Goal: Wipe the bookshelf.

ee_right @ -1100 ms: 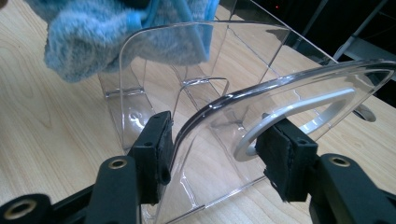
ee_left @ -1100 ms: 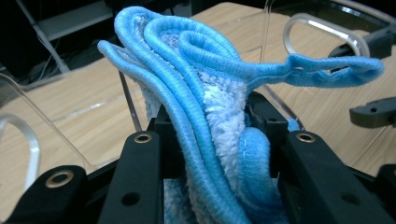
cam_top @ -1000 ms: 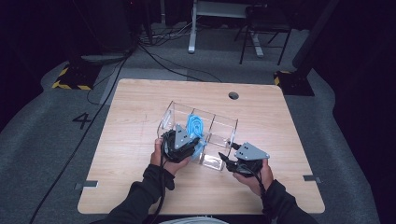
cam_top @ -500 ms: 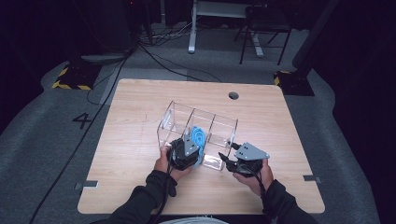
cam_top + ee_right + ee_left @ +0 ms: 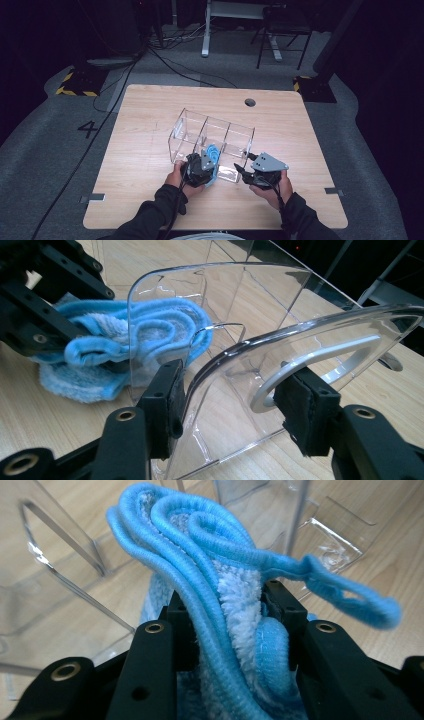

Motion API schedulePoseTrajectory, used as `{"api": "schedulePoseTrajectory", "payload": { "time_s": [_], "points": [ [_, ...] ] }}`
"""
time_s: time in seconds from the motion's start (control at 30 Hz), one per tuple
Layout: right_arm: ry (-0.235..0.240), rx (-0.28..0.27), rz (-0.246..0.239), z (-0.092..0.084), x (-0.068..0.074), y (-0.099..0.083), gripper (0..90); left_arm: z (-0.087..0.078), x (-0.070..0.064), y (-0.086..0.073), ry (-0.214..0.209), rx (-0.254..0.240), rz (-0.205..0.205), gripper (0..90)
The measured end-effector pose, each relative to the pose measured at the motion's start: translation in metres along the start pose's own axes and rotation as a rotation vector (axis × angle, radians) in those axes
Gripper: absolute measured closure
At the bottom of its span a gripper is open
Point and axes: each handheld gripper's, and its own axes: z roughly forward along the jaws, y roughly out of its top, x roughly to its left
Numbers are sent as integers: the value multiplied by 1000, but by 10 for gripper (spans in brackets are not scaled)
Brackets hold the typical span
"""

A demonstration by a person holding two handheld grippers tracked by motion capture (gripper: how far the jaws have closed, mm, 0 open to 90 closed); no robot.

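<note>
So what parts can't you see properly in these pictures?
- Lower part of the blue cloth: left gripper view, hidden behind the left gripper fingers and cut off by the bottom edge.
- Clear box: right gripper view, its far end runs off the top edge.
- Whether the right gripper fingers press the box wall: glare, unclear.
- The cloth's folds: high view, too small.

Bunched blue terry cloth [image 5: 225, 605] with corded edging and a loose hanging loop, pinched upright at the near open side of a clear three-compartment acrylic organiser [image 5: 190, 131], which stands mid-table, near right corner clamped.
</note>
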Motion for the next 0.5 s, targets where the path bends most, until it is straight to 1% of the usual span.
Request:
{"api": "schedulePoseTrajectory", "payload": {
  "time_s": [0.03, 0.13, 0.2, 0.23, 0.33, 0.43, 0.5],
  "points": [
    [-1, 0, 1, 0, 0, 0, 464, -10, 3, 5, 4, -65, -13, 637],
    [-4, 1, 0, 1, 1, 0, 464, -24, 8, 15, 11, -152, -28, 637],
    [-6, 0, -1, 1, 1, 1, 464, -27, 10, 19, 13, -195, -32, 637],
    [-6, 0, -1, 1, 1, 1, 464, -27, 10, 19, 13, -195, -32, 638],
    [-7, -1, 0, 1, 1, 0, 464, -25, 16, 22, -3, -224, -42, 637],
    [-6, -1, -1, 1, 1, 0, 464, -22, 16, 22, -4, -214, -30, 639],
    [-5, -1, -2, 0, 1, 0, 464, -21, 15, 19, -11, -201, -28, 640]
  ]
}}
